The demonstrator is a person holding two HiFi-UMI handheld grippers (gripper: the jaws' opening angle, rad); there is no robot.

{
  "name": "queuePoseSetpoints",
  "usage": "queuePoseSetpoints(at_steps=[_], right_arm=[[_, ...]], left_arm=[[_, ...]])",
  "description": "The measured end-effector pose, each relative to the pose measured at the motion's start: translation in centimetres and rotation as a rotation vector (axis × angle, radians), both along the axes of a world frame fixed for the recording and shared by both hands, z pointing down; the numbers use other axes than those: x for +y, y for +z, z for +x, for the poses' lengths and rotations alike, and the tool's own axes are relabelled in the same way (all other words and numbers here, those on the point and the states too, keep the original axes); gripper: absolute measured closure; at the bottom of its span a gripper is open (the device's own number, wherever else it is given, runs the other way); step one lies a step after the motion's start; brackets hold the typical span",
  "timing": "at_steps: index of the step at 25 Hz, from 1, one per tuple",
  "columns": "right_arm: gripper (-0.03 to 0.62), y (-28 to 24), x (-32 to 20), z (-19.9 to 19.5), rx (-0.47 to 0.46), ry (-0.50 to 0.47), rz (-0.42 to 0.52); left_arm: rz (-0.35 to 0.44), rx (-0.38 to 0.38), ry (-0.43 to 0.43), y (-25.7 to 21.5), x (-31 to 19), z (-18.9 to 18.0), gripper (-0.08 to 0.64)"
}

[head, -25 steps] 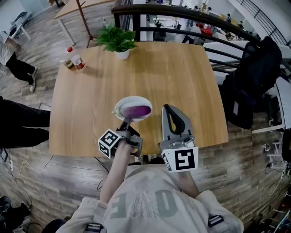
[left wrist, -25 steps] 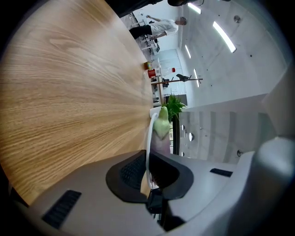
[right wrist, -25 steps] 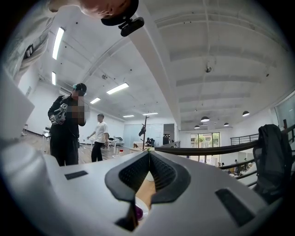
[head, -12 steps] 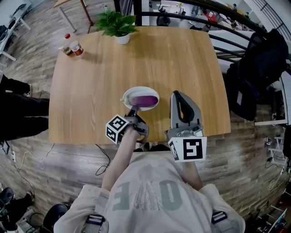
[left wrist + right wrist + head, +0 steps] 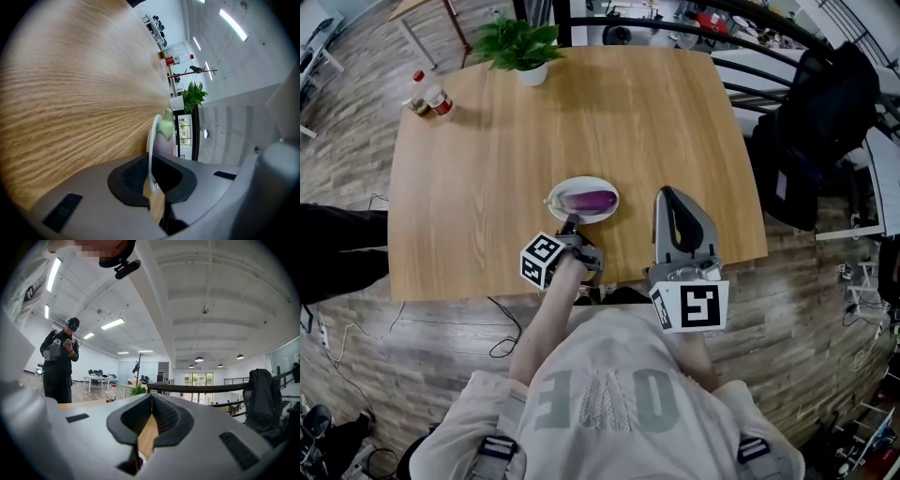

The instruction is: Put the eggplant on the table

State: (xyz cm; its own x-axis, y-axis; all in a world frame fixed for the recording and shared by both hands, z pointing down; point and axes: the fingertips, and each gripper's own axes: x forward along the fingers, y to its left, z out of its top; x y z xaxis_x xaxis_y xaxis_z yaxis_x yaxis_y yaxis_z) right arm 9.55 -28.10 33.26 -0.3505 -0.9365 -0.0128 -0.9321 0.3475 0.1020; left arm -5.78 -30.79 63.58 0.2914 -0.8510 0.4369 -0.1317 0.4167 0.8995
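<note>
the left gripper (image 5: 569, 224) is clamped on the near rim of a white plate (image 5: 581, 184). in the left gripper view the 2 jaws are pinched tight on that thin edge, and the plate shows edge-on running away from the camera. the eggplant (image 5: 589, 201) is lying on the plate, not on the wood. it's purple and sits across the middle, with its green cap toward the left in the head view. the plate is over the near part of the wooden table (image 5: 487, 169), close to the front edge. honestly can't tell if its base is touching the tabletop or is just above it.

the right gripper (image 5: 669, 199) hangs just to the right of the plate, apart from it, over the near-right part of the table. its own view shows the jaws closed together with nothing between them, pointing out across the room.

other stuff: 1 potted plant (image 5: 517, 45) sits at the far edge of the table. 2 small bottles (image 5: 429, 97) stand near the far-left corner, well apart from the plate. a black jacket (image 5: 814, 112) is draped over something to the right of the table. a standing person in dark clothes (image 5: 60, 366) shows up at the left of the right gripper view, past the table.
</note>
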Motion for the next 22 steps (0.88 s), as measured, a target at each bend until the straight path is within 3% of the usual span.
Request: queuePoseSetpoints(at_steps=[8,19,22], right_arm=[[0.572,0.6,0.5,-0.9,0.008,-0.017,-0.029],[0.572,0.1,1.1,-1.1,-0.014,-0.013,-0.009],[0.572,0.0,1.0,-0.9,-0.008,0.0,0.001]], left_arm=[[-0.008,0.017,-0.02,0.9,0.4,-0.1,0.537],[-0.075,-0.038,-0.018,1.2,0.4,-0.2,0.534],[-0.097,-0.045,-0.03,1.0,0.6,-0.3,0.486]])
